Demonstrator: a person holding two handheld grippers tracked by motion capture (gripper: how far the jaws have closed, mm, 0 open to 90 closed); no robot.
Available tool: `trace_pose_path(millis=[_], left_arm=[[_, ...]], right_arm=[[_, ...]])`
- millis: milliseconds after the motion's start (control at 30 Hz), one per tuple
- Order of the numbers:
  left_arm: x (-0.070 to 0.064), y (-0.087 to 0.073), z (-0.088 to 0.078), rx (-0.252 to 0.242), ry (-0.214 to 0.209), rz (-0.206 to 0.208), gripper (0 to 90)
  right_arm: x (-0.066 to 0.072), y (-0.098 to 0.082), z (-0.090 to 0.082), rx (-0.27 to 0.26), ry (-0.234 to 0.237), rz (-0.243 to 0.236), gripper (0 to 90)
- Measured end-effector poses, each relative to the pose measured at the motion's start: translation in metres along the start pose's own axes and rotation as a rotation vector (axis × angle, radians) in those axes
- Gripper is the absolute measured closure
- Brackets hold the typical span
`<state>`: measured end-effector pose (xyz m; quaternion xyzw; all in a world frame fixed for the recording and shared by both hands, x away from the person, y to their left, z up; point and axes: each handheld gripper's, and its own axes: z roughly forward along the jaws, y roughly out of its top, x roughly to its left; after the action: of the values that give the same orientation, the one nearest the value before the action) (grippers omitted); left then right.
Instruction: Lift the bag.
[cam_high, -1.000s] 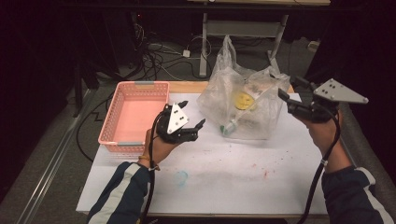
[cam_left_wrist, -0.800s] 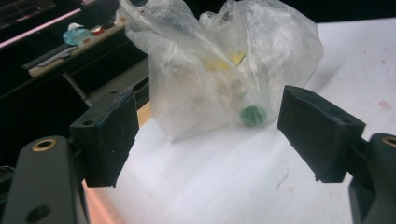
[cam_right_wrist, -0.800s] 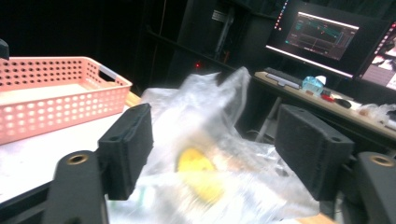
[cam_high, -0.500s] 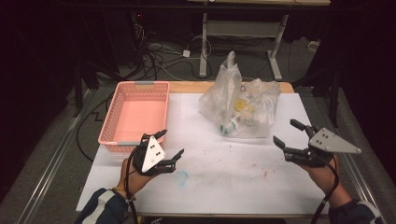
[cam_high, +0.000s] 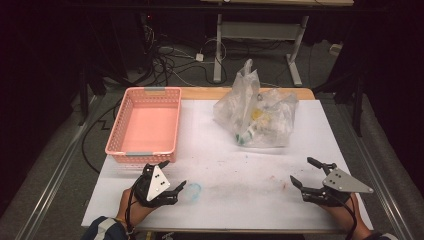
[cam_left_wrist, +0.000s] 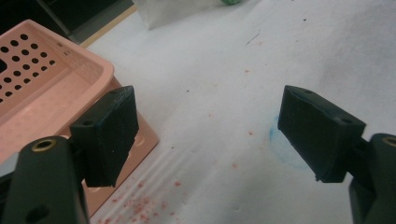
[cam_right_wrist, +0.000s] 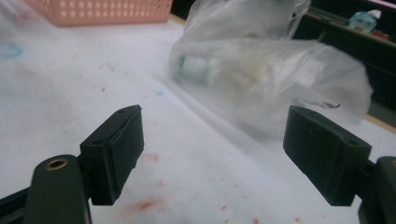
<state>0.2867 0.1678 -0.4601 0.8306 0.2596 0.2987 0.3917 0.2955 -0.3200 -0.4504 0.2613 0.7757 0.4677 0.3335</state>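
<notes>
You're holding both grippers low over the table (cam_high: 220, 200), left gripper (cam_high: 172, 175) and right gripper (cam_high: 304, 172) both spread wide and empty. The plastic bag (cam_high: 257, 120) is lying well ahead, beside the pink basket (cam_high: 145, 122).

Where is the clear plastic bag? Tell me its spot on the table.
In the high view the clear plastic bag sits toward the table's far edge, right of centre, apart from the empty pink basket on its left.
</notes>
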Motion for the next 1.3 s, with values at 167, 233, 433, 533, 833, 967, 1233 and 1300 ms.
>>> trace_pose_path(millis=[167, 233, 433, 533, 833, 967, 1233, 1300], left_arm=[[-0.0016, 0.0020, 0.0001, -0.003, 0.003, 0.007, 16.3], [-0.0010, 0.0023, -0.0011, -0.008, 0.005, 0.003, 16.3], [-0.0008, 0.0017, -0.0030, -0.008, 0.010, 0.005, 16.2], [-0.0006, 0.0015, -0.0042, -0.013, 0.009, 0.000, 16.2], [0.0003, 0.0016, -0.0035, -0.005, 0.011, 0.005, 16.2], [0.0000, 0.0020, -0.0030, -0.003, 0.010, 0.008, 16.2], [0.0007, 0.0025, -0.0022, 0.001, 0.012, 0.009, 16.2], [0.0005, 0.0027, -0.0015, 0.000, 0.012, 0.008, 16.2]], right_arm=[[0.0054, 0.0005, 0.0031, 0.001, 0.027, -0.021, 20.8], [0.0047, 0.0010, 0.0027, -0.002, 0.020, -0.022, 20.8], [0.0053, 0.0025, 0.0002, -0.011, 0.017, -0.022, 20.7], [0.0067, 0.0041, -0.0010, -0.012, 0.015, -0.026, 20.5], [0.0085, 0.0049, -0.0003, -0.011, 0.018, -0.032, 20.5], [0.0084, 0.0050, -0.0003, -0.013, 0.019, -0.035, 20.4], [0.0087, 0.0054, -0.0002, -0.013, 0.020, -0.043, 20.1], [0.0085, 0.0053, -0.0003, -0.014, 0.022, -0.043, 20.1]])
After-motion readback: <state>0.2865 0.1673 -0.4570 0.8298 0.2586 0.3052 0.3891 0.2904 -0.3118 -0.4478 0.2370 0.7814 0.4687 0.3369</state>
